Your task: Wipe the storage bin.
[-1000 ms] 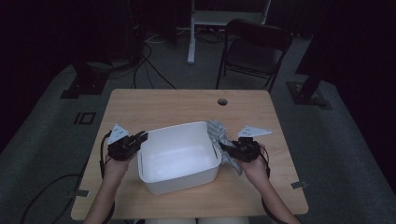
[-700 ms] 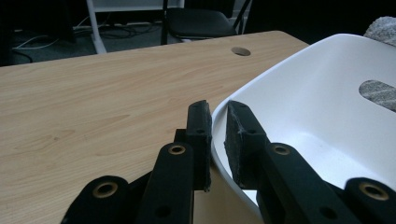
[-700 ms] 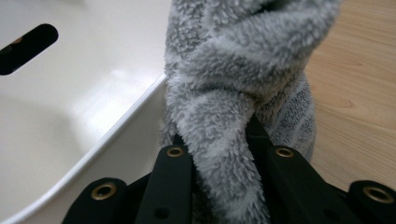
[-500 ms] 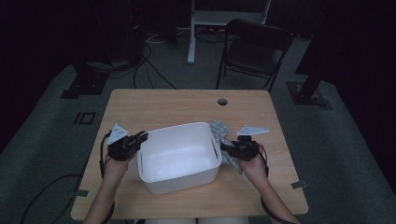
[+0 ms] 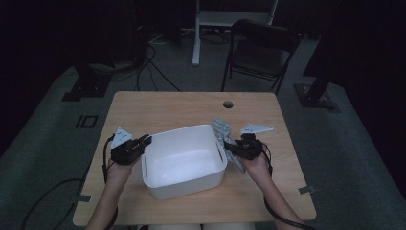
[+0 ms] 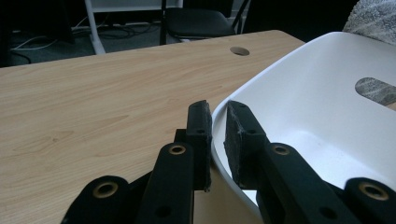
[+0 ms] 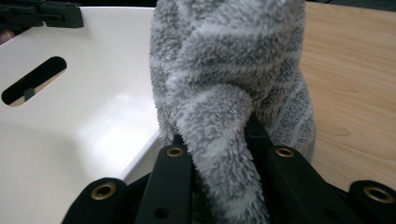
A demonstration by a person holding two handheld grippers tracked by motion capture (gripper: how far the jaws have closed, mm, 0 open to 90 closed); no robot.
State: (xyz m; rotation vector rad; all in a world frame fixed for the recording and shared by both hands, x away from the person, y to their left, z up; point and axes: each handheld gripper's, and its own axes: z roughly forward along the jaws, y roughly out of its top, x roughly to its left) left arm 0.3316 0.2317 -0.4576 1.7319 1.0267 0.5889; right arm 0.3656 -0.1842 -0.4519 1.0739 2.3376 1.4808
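Observation:
A white plastic tub (image 5: 184, 132) stands on the wooden table (image 5: 191, 105), nothing showing on its floor. My left gripper (image 5: 146, 140) is at the tub's left wall, and in the left gripper view its jaws (image 6: 218, 109) straddle that rim (image 6: 261, 79) and pinch it. My right gripper (image 5: 229, 145) is at the tub's right side, shut on a grey striped fluffy cloth (image 5: 221, 128). In the right gripper view the cloth (image 7: 224, 60) bulges up between the jaws (image 7: 215, 130) and hides the pads, with the tub's wall (image 7: 93, 107) just to their left.
A round cable hole (image 5: 228, 104) lies in the table behind the tub. A black folding chair (image 5: 261, 52) and a white stand (image 5: 196, 28) are on the floor beyond the far edge. Bare wood surrounds the tub.

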